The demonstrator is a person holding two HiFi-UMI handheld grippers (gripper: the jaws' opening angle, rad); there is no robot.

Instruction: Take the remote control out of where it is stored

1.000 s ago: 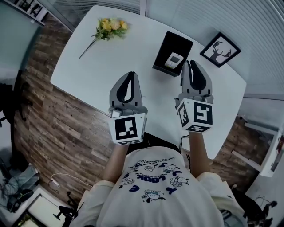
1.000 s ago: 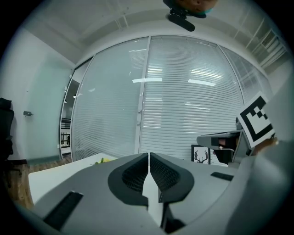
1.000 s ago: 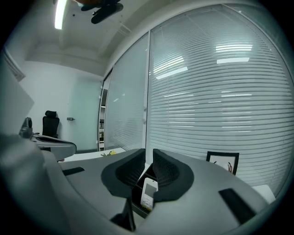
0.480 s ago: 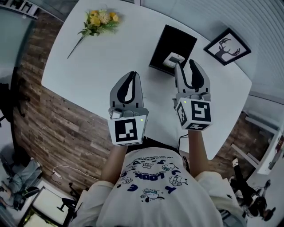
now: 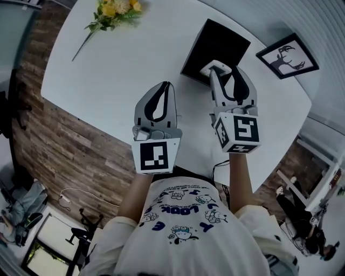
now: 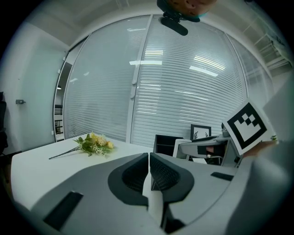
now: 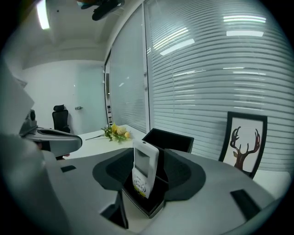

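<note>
Right claw (image 5: pixel 226 75), in the head view, reaches over the far right part of the white table (image 5: pixel 118 70); its jaws are spread wide and opening, one on each side of the white remote control (image 5: pixel 214 68), which stands at the near end of the black holder (image 5: pixel 218 46). The left claw (image 5: pixel 163 90) hovers nearer, over the table's middle, with its jaws together. Yellow flowers (image 5: pixel 114 9) lie at the far left; a framed deer picture (image 5: pixel 287 55) lies at the far right; wooden floor (image 5: pixel 70 140) shows left of the table.

In the left gripper view, the left claw (image 6: pixel 149 163) has its pads closed on each other with nothing between them; beyond it the flowers (image 6: pixel 94 143) lie to the left, the black holder (image 6: pixel 164 143) is ahead, and the right claw's marker cube (image 6: pixel 245 126) is to the right.

In the right gripper view, the right claw (image 7: pixel 149 160) is almost fully spread and holds nothing; the remote control (image 7: pixel 144 172) stands upright in the near end of the black holder (image 7: pixel 170 137), between the pads but apart from both; the flowers (image 7: pixel 115 132) lie far to the left, and the deer picture (image 7: pixel 243 142) stands to the right.
</note>
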